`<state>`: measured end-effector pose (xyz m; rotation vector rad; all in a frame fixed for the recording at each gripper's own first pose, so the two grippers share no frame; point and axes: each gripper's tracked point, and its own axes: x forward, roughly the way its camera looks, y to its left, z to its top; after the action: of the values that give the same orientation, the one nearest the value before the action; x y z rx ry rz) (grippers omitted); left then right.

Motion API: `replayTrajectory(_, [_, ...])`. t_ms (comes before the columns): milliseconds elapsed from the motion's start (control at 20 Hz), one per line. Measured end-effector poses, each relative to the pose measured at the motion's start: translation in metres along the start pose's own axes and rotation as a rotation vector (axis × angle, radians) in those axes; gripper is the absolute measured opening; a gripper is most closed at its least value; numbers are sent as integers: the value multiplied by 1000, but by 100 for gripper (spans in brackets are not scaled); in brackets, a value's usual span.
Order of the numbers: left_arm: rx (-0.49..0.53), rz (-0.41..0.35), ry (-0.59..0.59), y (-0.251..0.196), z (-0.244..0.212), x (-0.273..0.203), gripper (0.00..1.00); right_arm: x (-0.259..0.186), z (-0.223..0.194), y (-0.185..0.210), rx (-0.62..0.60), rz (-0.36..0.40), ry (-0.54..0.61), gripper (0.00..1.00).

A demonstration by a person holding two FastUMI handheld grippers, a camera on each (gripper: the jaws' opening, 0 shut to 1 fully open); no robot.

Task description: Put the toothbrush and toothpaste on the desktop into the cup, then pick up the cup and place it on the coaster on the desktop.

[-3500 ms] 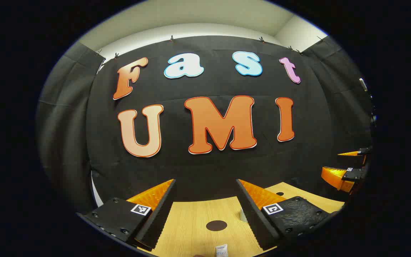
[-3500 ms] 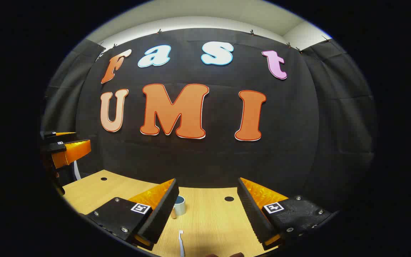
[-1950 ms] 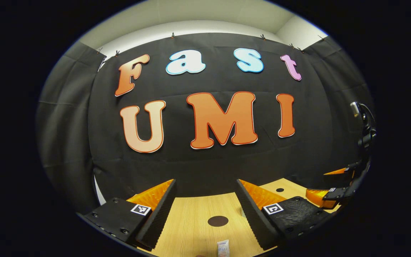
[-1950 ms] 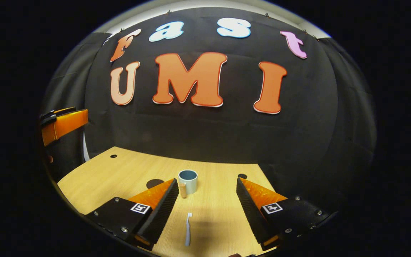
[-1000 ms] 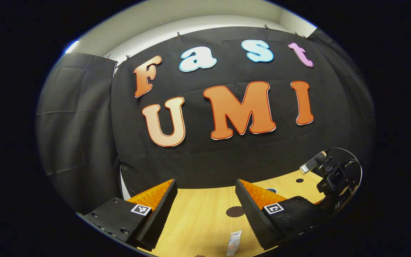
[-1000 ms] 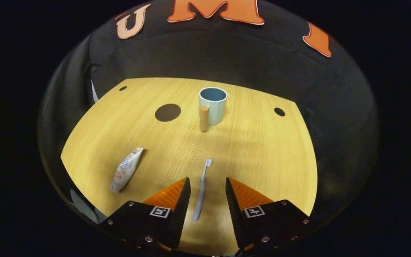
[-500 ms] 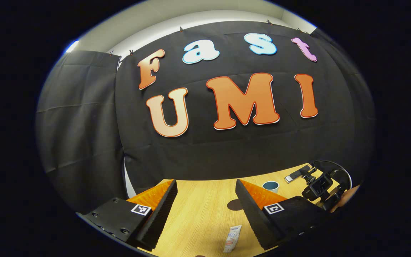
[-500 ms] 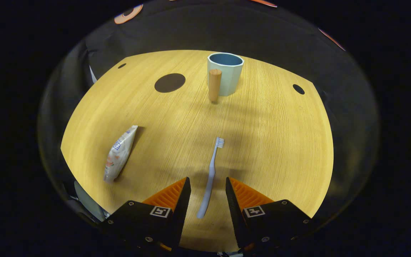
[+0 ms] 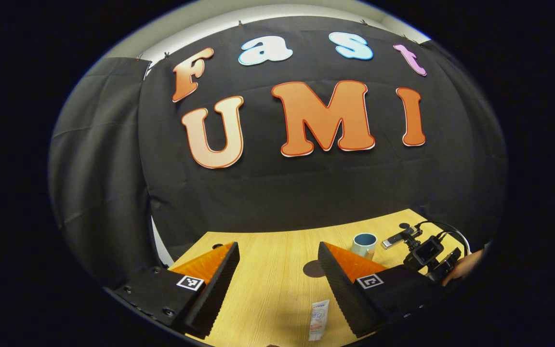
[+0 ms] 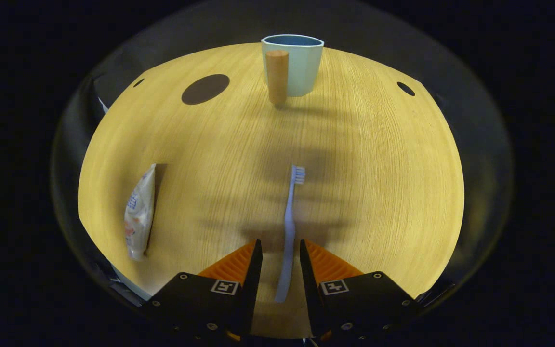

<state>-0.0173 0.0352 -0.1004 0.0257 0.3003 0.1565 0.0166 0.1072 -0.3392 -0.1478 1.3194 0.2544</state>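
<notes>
In the right gripper view a pale blue toothbrush (image 10: pixel 289 212) lies flat on the wooden desktop (image 10: pixel 378 183), bristles pointing away. My right gripper (image 10: pixel 281 246) hangs low over it. Its handle end runs between the narrowed fingers, with a gap on each side. Farther off stands a light blue cup (image 10: pixel 300 67) with a wooden handle (image 10: pixel 277 77). A dark round coaster (image 10: pixel 205 89) lies to its left. The toothpaste tube (image 10: pixel 138 212) lies flat at the left. In the left gripper view my left gripper (image 9: pixel 277 248) is open above the desk, with the toothpaste tube (image 9: pixel 318 320) below it, the cup (image 9: pixel 364 245) and coaster (image 9: pixel 312 269) beyond.
Small dark holes (image 10: pixel 406 88) mark the desktop's far corners. The black booth wall rises behind the desk. In the left gripper view the other gripper's camera mount and cable (image 9: pixel 427 250) with a hand (image 9: pixel 465 267) sit at the right, near the cup.
My right gripper tipped down, dropped toward the desk, and narrowed its fingers around the toothbrush handle. The left gripper tilted slightly, bringing the cup into its view.
</notes>
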Motion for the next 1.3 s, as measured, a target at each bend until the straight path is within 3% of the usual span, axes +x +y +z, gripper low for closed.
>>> replayTrajectory(150, [-3,-24,42,4,-12,13,99,-3,31,-1,81,11,21,39])
replayTrajectory(200, [-5,-36,59,3,-17,16,99,-5,42,-3,98,5,32,28])
replayTrajectory(250, [-7,-53,87,1,-22,20,99,-9,55,-4,107,12,30,23])
replayTrajectory(300, [-13,-63,113,0,-29,24,99,-11,67,-5,114,20,31,10])
replayTrajectory(350, [-23,-82,136,-3,-36,28,99,-14,80,-5,119,31,27,8])
replayTrajectory(400, [-31,-107,160,-8,-41,33,99,-15,58,-13,125,40,22,7])
replayTrajectory(450, [-40,-145,191,-17,-49,38,99,-5,57,3,130,46,14,7])
replayTrajectory(500, [-52,-192,234,-27,-60,41,99,-17,76,-7,139,53,4,6])
replayTrajectory(750, [-118,-318,450,-63,-116,48,99,-34,87,3,147,115,-52,6])
replayTrajectory(1050, [-156,-346,706,-63,-189,55,98,-67,115,13,134,208,-211,6])
replayTrajectory(1200, [-188,-352,793,-68,-205,53,82,-75,123,7,119,200,-272,6])
replayTrajectory(1300, [-182,-363,850,-77,-219,51,81,-82,128,6,121,201,-309,6])
